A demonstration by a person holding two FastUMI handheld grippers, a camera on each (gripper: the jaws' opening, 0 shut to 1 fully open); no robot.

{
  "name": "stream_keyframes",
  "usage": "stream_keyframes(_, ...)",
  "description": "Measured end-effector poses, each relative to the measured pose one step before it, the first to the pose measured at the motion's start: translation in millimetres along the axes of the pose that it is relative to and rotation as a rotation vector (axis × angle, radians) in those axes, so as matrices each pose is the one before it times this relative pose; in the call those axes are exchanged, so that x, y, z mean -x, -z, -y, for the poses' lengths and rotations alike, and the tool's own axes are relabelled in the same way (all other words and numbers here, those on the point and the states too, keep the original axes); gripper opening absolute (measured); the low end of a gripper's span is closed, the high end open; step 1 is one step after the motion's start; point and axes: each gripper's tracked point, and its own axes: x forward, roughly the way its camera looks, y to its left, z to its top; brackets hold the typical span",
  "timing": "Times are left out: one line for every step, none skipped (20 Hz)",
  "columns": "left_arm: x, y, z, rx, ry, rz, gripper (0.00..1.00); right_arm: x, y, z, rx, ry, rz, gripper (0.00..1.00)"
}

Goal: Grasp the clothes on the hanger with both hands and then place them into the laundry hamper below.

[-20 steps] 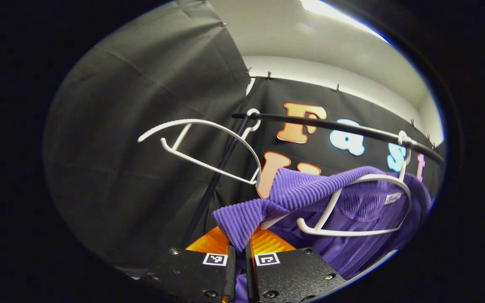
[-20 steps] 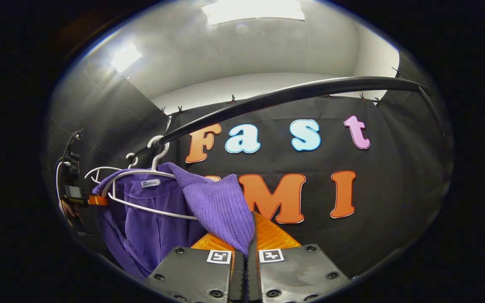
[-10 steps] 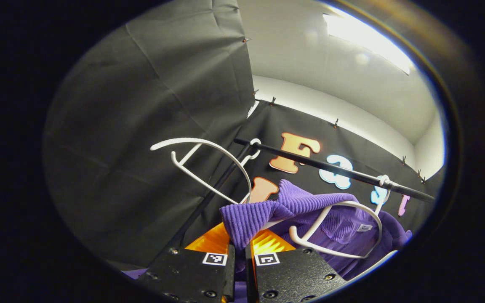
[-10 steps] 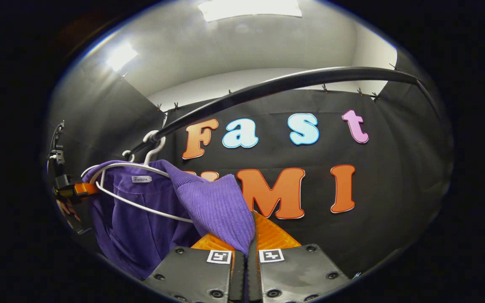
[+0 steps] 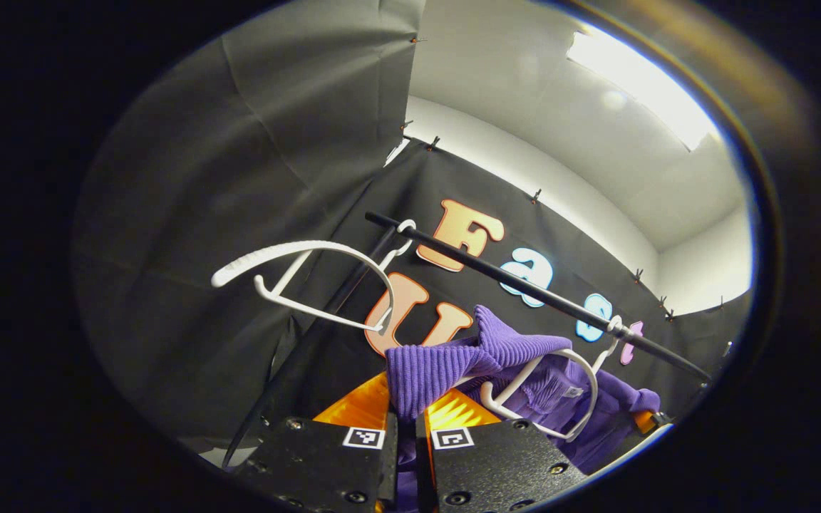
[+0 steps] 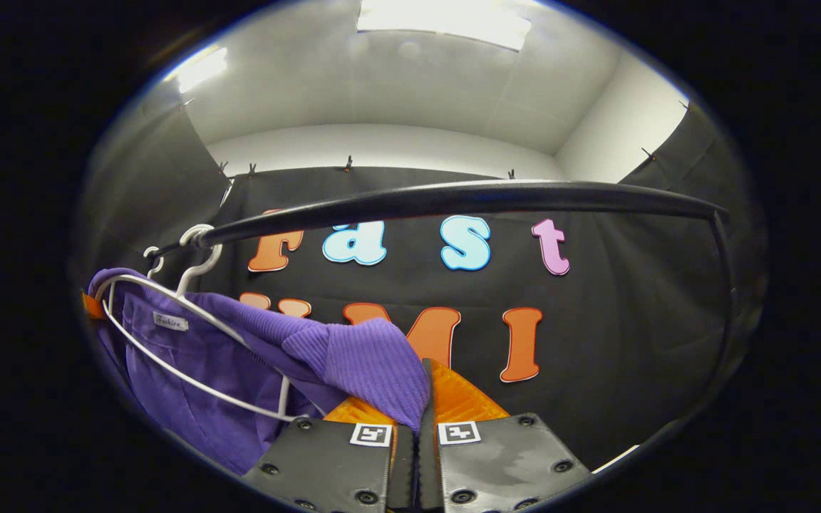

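A purple ribbed garment hangs across a white hanger on the black rail. In the left gripper view my left gripper is shut on the garment's near shoulder, which is pulled off the hanger's end toward me. In the right gripper view my right gripper is shut on the other shoulder, and the cloth stretches from the hanger down to it. The hamper is out of sight.
A second white hanger, bare, hangs at the rail's left end beside the rail's black upright post. Black cloth walls close in the back and the sides. Ceiling lights glare overhead.
Both grippers have drawn back and down with the cloth in them, so the rail and hangers sit farther off. The garment's shoulders have slid further off the hanger, which now tilts.
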Motion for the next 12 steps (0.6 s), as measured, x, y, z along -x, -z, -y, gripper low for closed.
stream_keyframes(0.75,-6.11,1.95,-0.02798,0.00975,-0.00749,0.1,-7.06,-2.02,0.48,-0.00297,0.00927,0.00602,0.11)
stream_keyframes(2.36,-4.83,5.39,-0.02591,0.024,-0.01132,0.11,-2.05,-0.25,-1.94,-0.00838,0.00308,0.00416,0.1)
stream_keyframes(3.28,-3.35,7.0,-0.01527,0.02441,-0.01375,0.11,-3.42,-0.37,-2.61,-0.00773,-0.00251,0.00563,0.1)
stream_keyframes(4.92,0.43,2.84,-0.02048,0.01555,-0.02595,0.1,-2.02,0.31,0.5,0.007,0.00007,0.00484,0.11)
stream_keyframes(3.04,1.67,-0.6,-0.03251,0.00807,-0.0235,0.1,-5.67,2.32,1.52,0.0163,0.00155,0.00521,0.11)
stream_keyframes(4.12,3.42,-0.97,-0.03248,0.0061,-0.01915,0.1,-7.77,3.18,0.61,0.01716,-0.00164,-0.00215,0.11)
stream_keyframes(3.96,1.96,1.94,-0.02758,0.01349,-0.01391,0.11,-7.99,5.45,-1.31,0.01064,-0.00599,-0.00449,0.11)
stream_keyframes(3.33,-0.9,0.94,-0.01963,0.0071,-0.00237,0.1,-9.1,6.79,-2.63,0.00684,-0.01055,-0.00685,0.11)
stream_keyframes(3.37,-5.35,0.33,-0.01336,0.00337,0.00763,0.1,-7.89,6.48,-2.37,0.00445,-0.01428,-0.00428,0.11)
stream_keyframes(0.38,-7.16,0.75,-0.00003,0.00903,0.01119,0.1,-7.54,3.01,-2.38,-0.00533,-0.01789,-0.00188,0.11)
stream_keyframes(1.24,-6.03,0.78,0.01076,0.00869,0.01199,0.1,-8.58,4.8,-2.14,-0.01669,-0.01889,-0.00045,0.1)
stream_keyframes(-0.53,-6.34,0.19,0.01815,0.00896,0.0107,0.11,-8.55,8.77,-1.64,-0.02216,-0.02186,-0.0145,0.1)
